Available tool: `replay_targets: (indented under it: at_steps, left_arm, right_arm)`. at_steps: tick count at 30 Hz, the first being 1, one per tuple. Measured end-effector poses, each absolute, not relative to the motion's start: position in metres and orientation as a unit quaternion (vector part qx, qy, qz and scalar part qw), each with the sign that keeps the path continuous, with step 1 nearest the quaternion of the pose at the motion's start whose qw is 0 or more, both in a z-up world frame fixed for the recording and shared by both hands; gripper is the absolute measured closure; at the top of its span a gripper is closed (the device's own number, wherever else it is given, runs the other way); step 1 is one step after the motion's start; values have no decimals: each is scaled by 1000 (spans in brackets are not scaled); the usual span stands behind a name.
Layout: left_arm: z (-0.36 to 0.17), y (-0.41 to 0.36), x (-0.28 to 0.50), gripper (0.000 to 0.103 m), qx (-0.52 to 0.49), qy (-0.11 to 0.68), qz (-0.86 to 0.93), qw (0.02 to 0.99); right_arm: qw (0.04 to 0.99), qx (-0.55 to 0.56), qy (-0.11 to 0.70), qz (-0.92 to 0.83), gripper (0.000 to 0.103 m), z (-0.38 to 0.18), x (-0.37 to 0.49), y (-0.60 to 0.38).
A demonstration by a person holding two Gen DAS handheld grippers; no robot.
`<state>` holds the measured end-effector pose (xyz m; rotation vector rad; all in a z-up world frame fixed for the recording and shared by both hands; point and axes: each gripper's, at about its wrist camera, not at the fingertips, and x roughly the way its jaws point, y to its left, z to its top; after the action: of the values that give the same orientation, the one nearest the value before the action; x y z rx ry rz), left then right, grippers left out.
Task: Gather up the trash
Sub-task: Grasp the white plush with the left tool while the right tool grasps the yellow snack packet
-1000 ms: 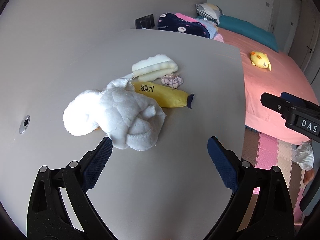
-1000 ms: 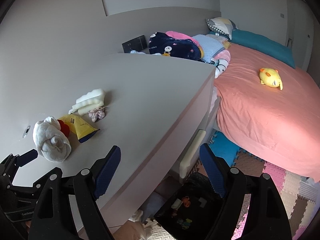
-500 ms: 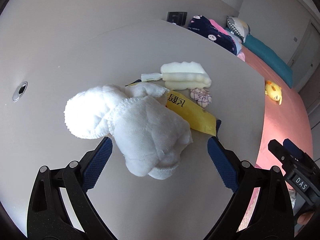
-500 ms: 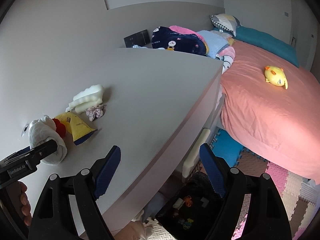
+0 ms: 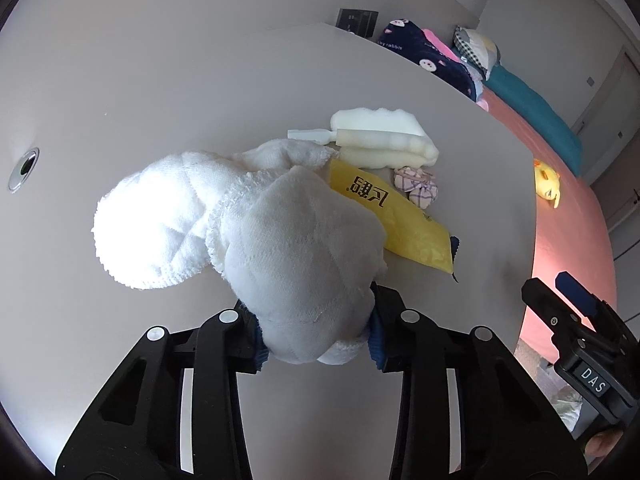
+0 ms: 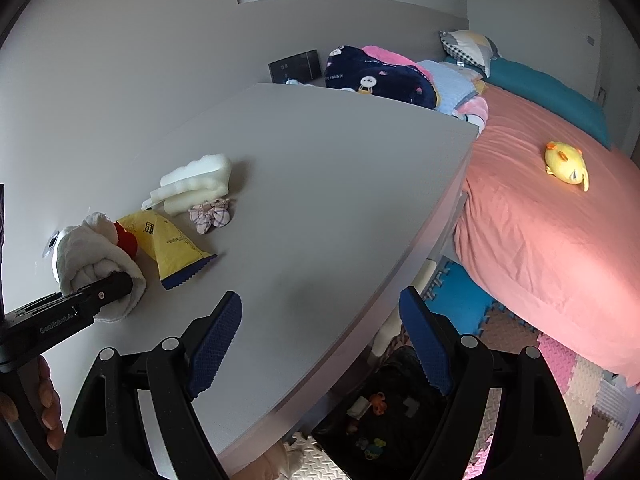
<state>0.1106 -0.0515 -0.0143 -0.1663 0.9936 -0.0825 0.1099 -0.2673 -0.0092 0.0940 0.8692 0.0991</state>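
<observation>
Left wrist view: white cloth bundle (image 5: 248, 236) at frame centre on the grey bench (image 5: 160, 100); left gripper (image 5: 316, 340) has just been closing, its fingers now pinching the bundle's near end. Touching the bundle on the right, a yellow packet (image 5: 404, 220); just beyond that, white foam pieces (image 5: 380, 136) and a small checked fabric ball (image 5: 416, 184). Bench bare to the left and toward the top; curved edge runs down the right of frame, pink bed (image 5: 568, 220) past it.

Right wrist view: right gripper (image 6: 320, 344) at lower centre, fingers wide apart with nothing between, over the bench edge (image 6: 400, 280). Broad open surface mid-frame. Black bin (image 6: 384, 412) on the floor below the edge, bottom centre.
</observation>
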Motion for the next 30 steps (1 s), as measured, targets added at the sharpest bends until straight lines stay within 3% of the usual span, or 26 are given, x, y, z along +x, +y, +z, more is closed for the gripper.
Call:
replay_targets:
  at_steps: [10, 30]
  left_arm:
    - [5, -41, 84, 70, -36, 452, -46, 890]
    - [5, 22, 65, 70, -60, 445, 8, 894]
  right_arm:
    - [904, 33, 421, 72, 22, -6, 113, -241]
    - [896, -24, 428, 115, 22, -16, 147, -174]
